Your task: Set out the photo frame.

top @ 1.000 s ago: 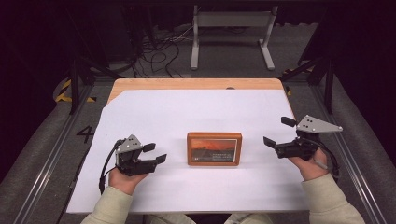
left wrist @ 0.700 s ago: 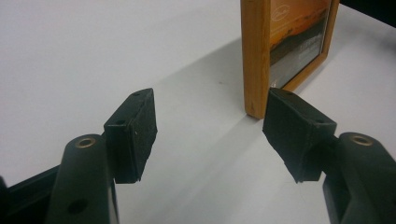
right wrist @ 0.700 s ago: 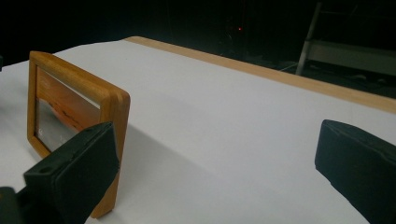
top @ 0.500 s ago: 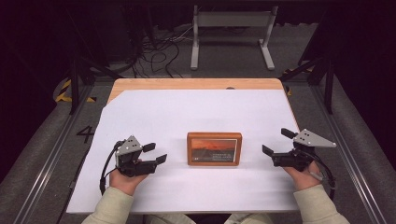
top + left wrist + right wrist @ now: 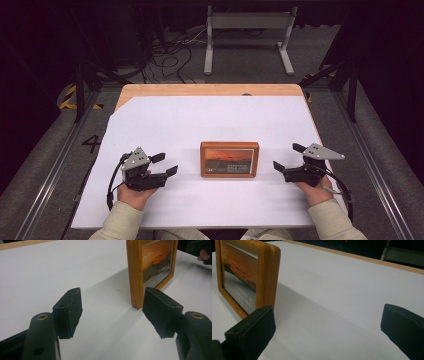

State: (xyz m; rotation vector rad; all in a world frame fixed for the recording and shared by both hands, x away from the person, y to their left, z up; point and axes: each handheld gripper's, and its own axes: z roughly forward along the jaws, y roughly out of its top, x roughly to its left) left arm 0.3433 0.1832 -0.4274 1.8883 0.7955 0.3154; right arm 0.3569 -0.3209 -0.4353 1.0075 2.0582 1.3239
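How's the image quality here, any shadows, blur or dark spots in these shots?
High view: white table cover evenly lit, surroundings very dark. Left gripper view: the wooden picture frame casts a soft shadow toward the camera; near pads slightly soft. Right gripper view: a broad shadow beside the frame, and the close pads are blurred.

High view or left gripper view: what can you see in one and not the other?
From the high view: the whole white table, floor cables, a metal stand, and the left gripper and right gripper, both open. From the left gripper view: its black pads up close, jaws just opening with nothing between them. Both share the wooden picture frame.
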